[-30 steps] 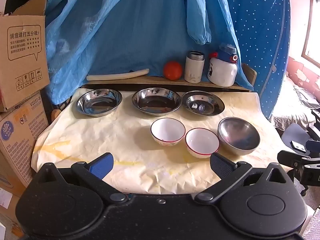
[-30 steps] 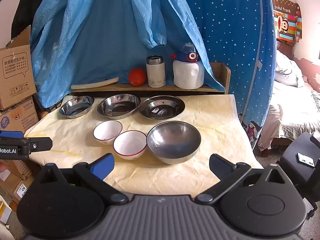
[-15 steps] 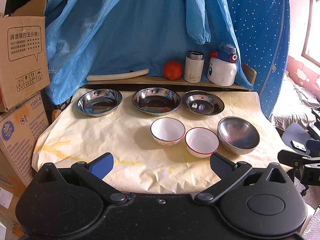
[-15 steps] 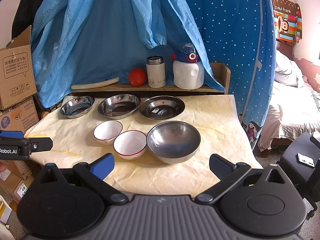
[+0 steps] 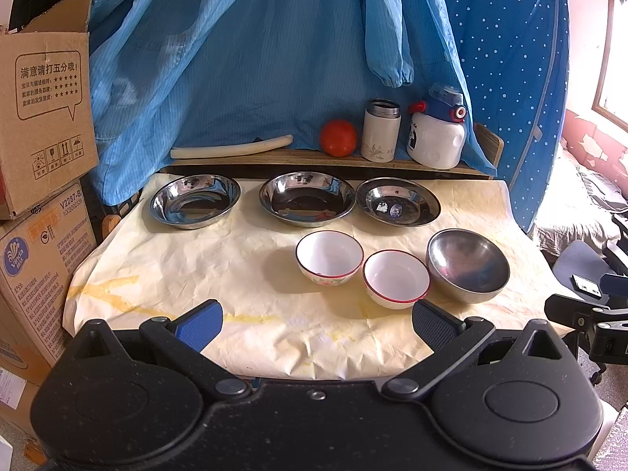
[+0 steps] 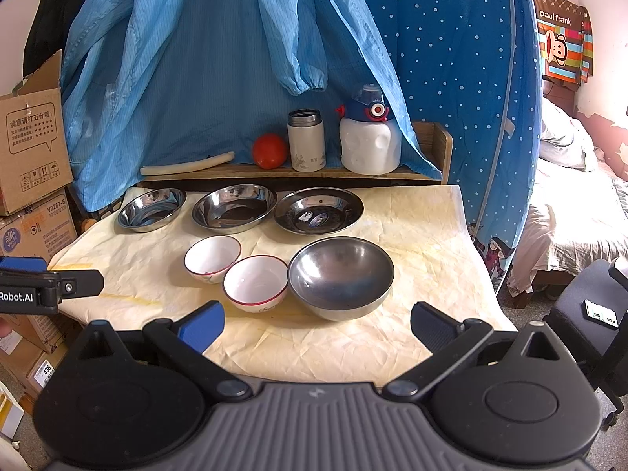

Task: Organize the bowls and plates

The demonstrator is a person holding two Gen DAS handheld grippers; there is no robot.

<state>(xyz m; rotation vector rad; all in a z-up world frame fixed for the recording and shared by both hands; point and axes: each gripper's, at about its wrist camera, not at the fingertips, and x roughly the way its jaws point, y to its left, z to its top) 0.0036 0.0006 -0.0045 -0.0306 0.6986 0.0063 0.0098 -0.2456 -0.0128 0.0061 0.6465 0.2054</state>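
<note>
Both tools gape empty at the table's near edge; our right tool [image 6: 317, 324] sits closest to the steel bowl [image 6: 340, 276], just ahead, slightly right.

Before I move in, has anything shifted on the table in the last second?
Nothing visibly changed. The three steel plates, the two white bowls and the steel bowl lie where they were, and the left gripper and right gripper stay back with jaws open and empty.
</note>
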